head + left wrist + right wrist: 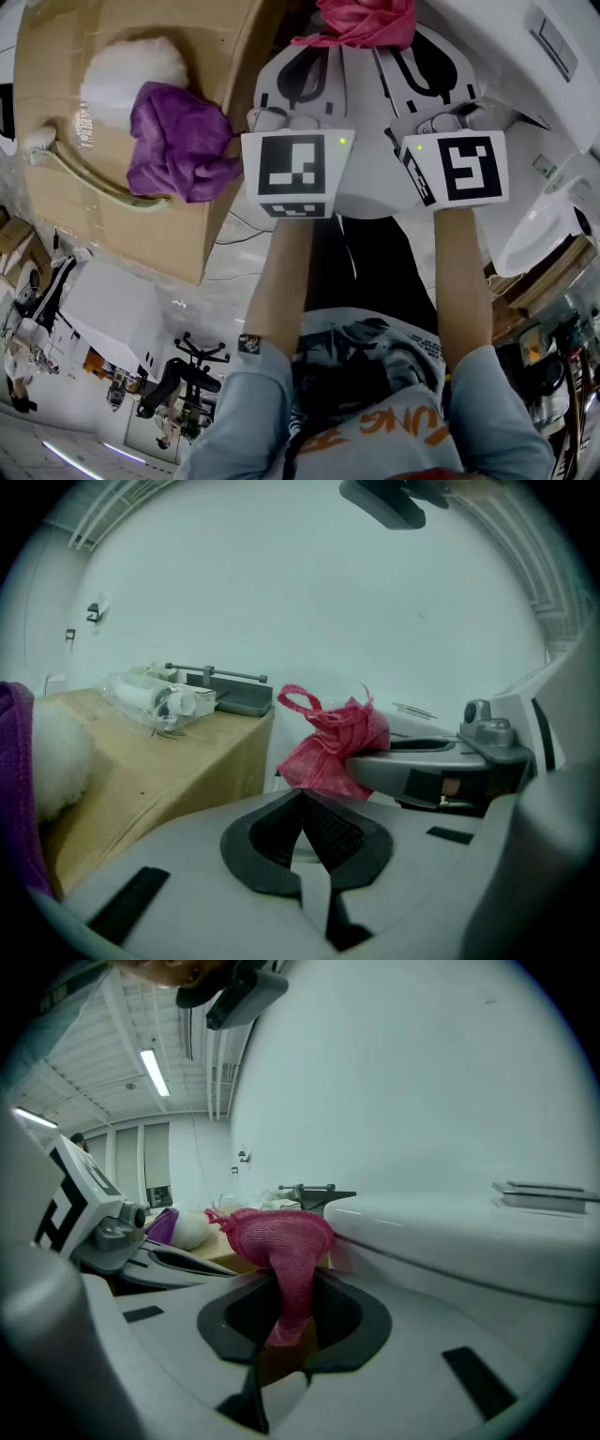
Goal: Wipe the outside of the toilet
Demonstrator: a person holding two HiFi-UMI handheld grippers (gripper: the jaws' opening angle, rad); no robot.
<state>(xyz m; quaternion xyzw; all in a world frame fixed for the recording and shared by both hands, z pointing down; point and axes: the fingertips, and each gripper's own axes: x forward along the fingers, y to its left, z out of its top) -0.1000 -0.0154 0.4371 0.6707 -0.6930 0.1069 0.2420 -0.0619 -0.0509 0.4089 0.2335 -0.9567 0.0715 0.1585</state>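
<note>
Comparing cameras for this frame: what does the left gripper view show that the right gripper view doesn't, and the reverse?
Left gripper view only: the left claw head-on, jaws shut on nothing. Right gripper view only: the right claw head-on, jaws pinching the tail of the pink cloth; the flush plate on the toilet tank; ceiling lights. Both: the pink cloth, purple cloth, white fluffy item and cardboard box.
</note>
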